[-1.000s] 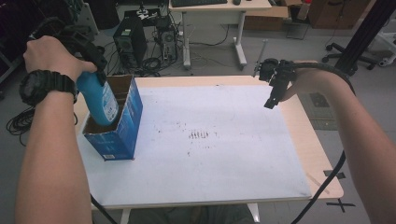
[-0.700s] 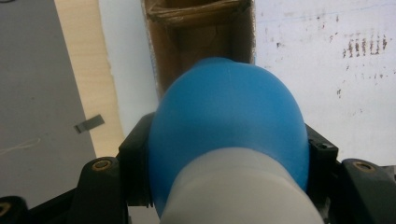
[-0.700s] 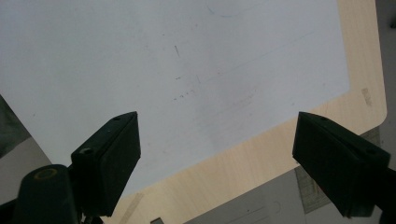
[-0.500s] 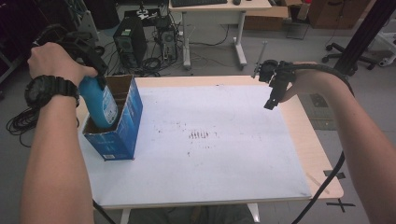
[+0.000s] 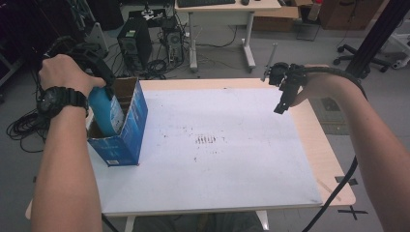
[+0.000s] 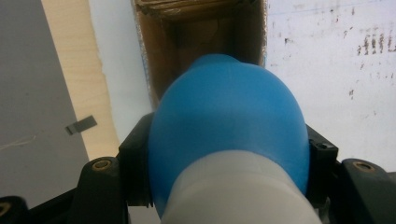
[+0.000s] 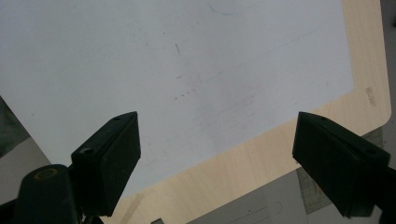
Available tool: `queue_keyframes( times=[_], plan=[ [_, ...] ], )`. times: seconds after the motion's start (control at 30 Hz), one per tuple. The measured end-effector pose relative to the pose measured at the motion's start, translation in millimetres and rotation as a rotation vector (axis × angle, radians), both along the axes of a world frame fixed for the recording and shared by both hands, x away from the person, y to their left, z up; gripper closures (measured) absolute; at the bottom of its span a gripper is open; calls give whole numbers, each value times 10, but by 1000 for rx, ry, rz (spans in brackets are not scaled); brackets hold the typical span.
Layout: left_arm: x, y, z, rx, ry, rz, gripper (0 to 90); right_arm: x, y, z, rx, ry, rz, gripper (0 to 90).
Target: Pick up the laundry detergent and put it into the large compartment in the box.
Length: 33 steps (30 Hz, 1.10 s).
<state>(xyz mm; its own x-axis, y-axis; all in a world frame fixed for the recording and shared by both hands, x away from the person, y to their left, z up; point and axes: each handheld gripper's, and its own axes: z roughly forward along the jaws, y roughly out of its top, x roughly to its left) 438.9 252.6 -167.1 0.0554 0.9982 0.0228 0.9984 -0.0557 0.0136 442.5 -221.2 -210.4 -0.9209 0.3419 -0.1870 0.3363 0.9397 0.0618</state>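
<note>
One blue bottle (image 5: 105, 108), one open blue cardboard box (image 5: 126, 130), two grippers: that is our count from the high view, where we see the left gripper (image 5: 99, 72) lowering the bottle base-first into the box at the table's (image 5: 333, 159) left edge. We judge the bottle about halfway in, its lower part below the rim, its upper part above it in the grip. Our right gripper (image 5: 283, 99) hangs over the table's far right corner, well apart from the box and carrying nothing. A white sheet (image 5: 232, 159) with a few dark specks covers most of the tabletop.

In the left gripper view, we look down the bottle (image 6: 229, 135), blue body over a pale band, clamped between both black jaws, with the box's (image 6: 159, 56) brown inside straight beneath it.

In the right gripper view, our right gripper (image 7: 217, 163) has its jaws spread wide with nothing between them, above the white sheet (image 7: 140, 56) and the table's (image 7: 261, 154) wooden border.

What we judge remains: sink the bottle to the floor of the box, then let go.
</note>
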Motion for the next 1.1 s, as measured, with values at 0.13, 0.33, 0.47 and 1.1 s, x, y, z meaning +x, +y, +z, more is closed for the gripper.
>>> queue_keyframes(
  times=[0.13, 0.33, 0.47, 1.1],
  plan=[
    [15, -11, -68, -3, 5, -7, 377, -4, 4, -6, -1, 2, -2, 150],
    [31, -17, -163, -2, 18, -7, 377, -6, 3, -6, 0, -1, -1, 151],
    [36, -16, -218, -6, 23, -7, 377, -3, -2, -9, -3, -1, 4, 151],
    [40, -18, -447, -9, 41, -3, 377, -21, 2, -23, 3, -1, 4, 151]
  ],
)
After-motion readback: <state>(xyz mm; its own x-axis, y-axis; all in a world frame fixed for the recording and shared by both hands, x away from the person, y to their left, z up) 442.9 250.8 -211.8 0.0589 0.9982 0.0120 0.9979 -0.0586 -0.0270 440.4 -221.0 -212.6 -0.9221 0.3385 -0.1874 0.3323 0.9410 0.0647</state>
